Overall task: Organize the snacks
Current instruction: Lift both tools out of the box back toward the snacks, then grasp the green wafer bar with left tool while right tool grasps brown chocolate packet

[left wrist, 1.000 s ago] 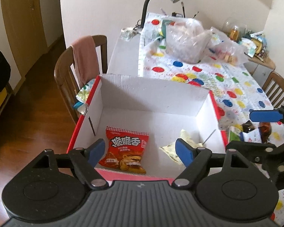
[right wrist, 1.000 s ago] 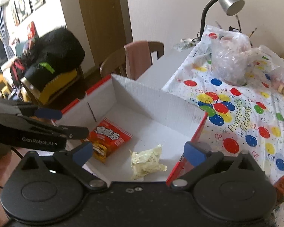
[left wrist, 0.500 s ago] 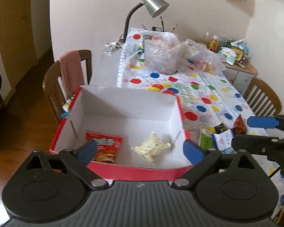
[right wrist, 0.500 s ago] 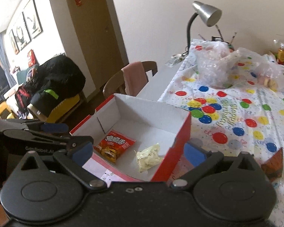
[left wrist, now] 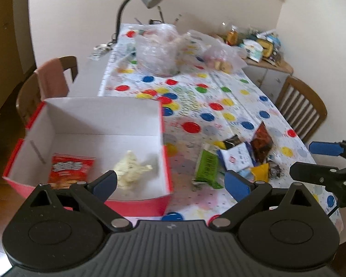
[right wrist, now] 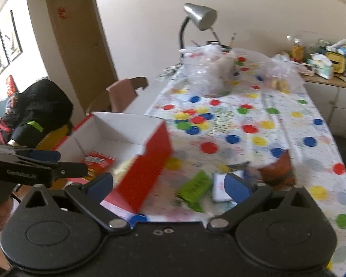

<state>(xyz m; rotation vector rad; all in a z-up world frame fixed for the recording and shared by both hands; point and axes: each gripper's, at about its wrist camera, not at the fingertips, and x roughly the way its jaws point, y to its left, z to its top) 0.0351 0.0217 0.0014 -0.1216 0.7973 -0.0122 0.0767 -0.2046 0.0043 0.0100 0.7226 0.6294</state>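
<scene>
Two grippers, both spread wide and holding nothing: the left gripper hangs above the near right corner of the red box, and the right gripper hangs further right of the box, over the loose snacks. Inside the box, on its white floor, lie a red snack packet toward the left wall and a crumpled pale-yellow packet near the right wall. Right of the box, on the polka-dot tablecloth, lies a cluster of snacks: a green packet nearest the box, then a white-and-blue packet and a dark orange packet. Compared with one second earlier, both views have drawn back from the box interior and swung right toward the cluster.
</scene>
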